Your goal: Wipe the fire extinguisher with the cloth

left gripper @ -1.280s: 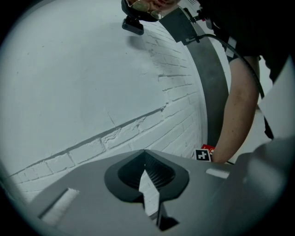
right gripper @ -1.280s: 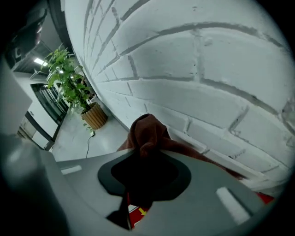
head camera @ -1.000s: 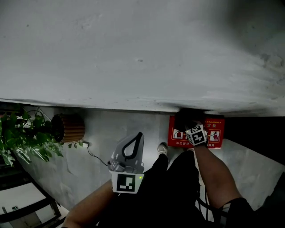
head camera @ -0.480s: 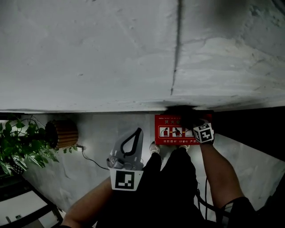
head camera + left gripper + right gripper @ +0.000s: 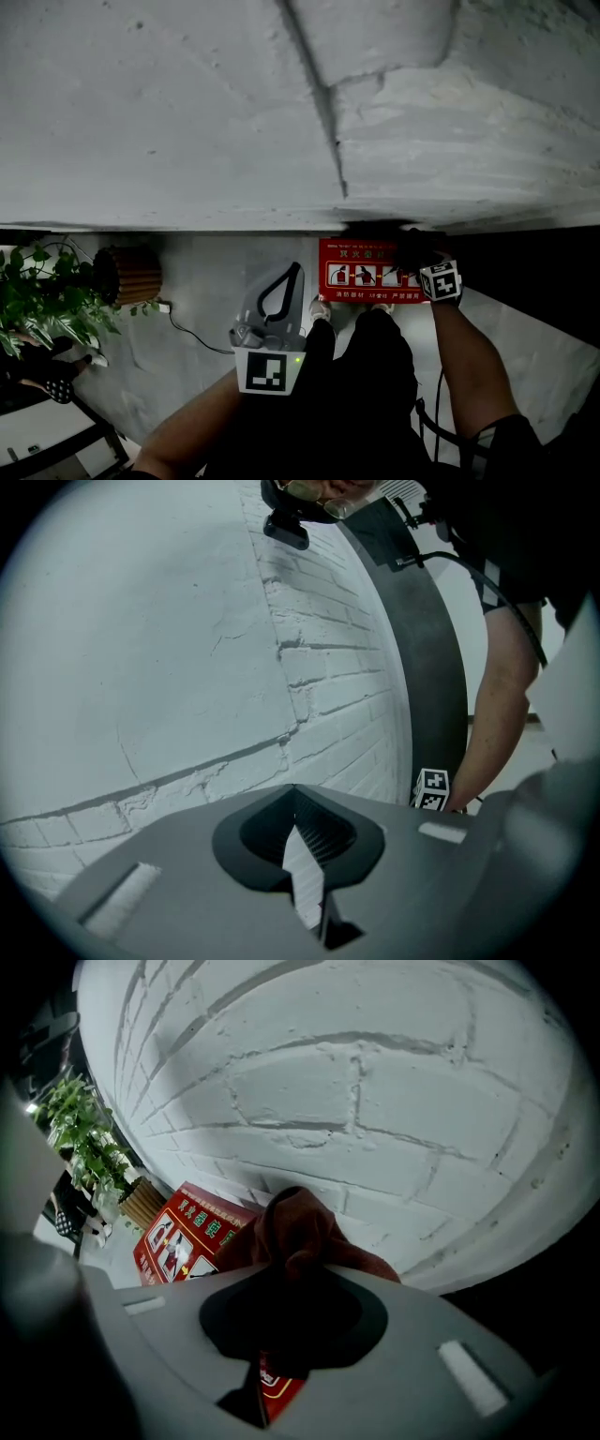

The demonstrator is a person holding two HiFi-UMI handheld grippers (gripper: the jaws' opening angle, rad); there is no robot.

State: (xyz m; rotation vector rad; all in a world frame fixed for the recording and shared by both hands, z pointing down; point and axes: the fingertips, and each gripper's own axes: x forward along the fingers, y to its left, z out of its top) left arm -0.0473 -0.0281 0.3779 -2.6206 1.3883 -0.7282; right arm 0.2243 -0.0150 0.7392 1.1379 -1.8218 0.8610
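Observation:
A red fire extinguisher box with pictograms stands on the floor against the white brick wall. My right gripper is at the box's right end, shut on a bunched dark reddish cloth that hangs over the box's top edge. In the right gripper view the cloth bulges out of the right gripper, with the red box behind it to the left. My left gripper hovers left of the box, shut and holding nothing; the left gripper faces the wall. No extinguisher cylinder is visible.
A leafy plant in a ribbed wooden pot stands at the left by the wall, with a plug and cable on the floor. The person's dark legs and shoes fill the lower middle. A dark band runs along the wall's foot on the right.
My right gripper with the cloth has shifted from the middle of the red box's top to its right end. The left gripper has kept roughly the same place.

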